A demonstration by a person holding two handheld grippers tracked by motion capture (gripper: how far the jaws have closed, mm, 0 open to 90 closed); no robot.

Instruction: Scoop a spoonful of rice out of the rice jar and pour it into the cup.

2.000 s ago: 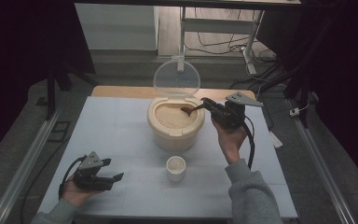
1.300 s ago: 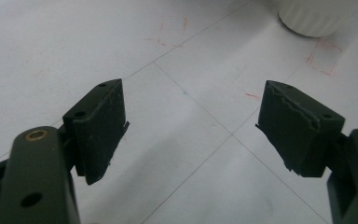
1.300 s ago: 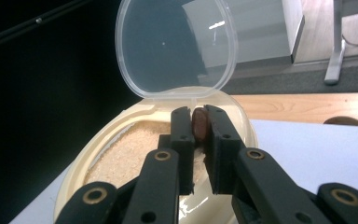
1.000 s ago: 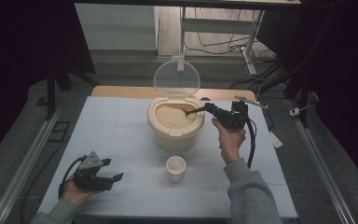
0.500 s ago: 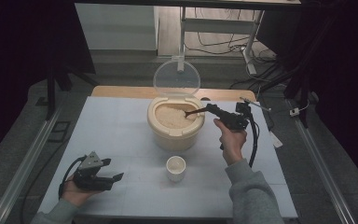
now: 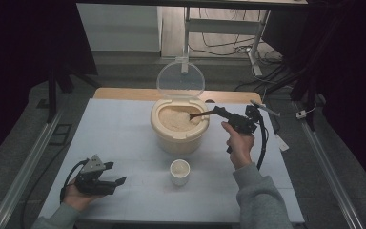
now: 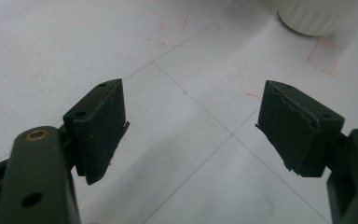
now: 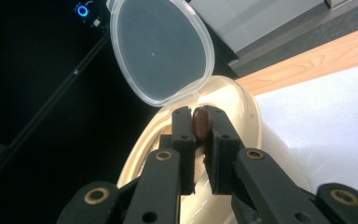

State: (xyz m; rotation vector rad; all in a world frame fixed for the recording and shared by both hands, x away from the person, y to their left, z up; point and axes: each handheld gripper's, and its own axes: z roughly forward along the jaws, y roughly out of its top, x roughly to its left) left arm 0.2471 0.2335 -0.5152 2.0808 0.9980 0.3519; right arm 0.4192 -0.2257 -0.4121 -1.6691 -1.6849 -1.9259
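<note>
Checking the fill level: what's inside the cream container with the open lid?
Tan grain fills the cream container, with a spoon held by the right gripper dipping in. Its depth is hidden.

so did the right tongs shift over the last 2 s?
Yes. The right tongs, shut on the spoon, drew rightward, away from the grain bucket.

The rice container (image 6: 179,128) stands at the middle of the tabletop (image 6: 119,138), with its clear lid (image 6: 180,79) upright behind the opening, blocking access from the rear. The small cup (image 6: 180,171) stands just in front of the container. Bare surface lies on both sides of them.
</note>
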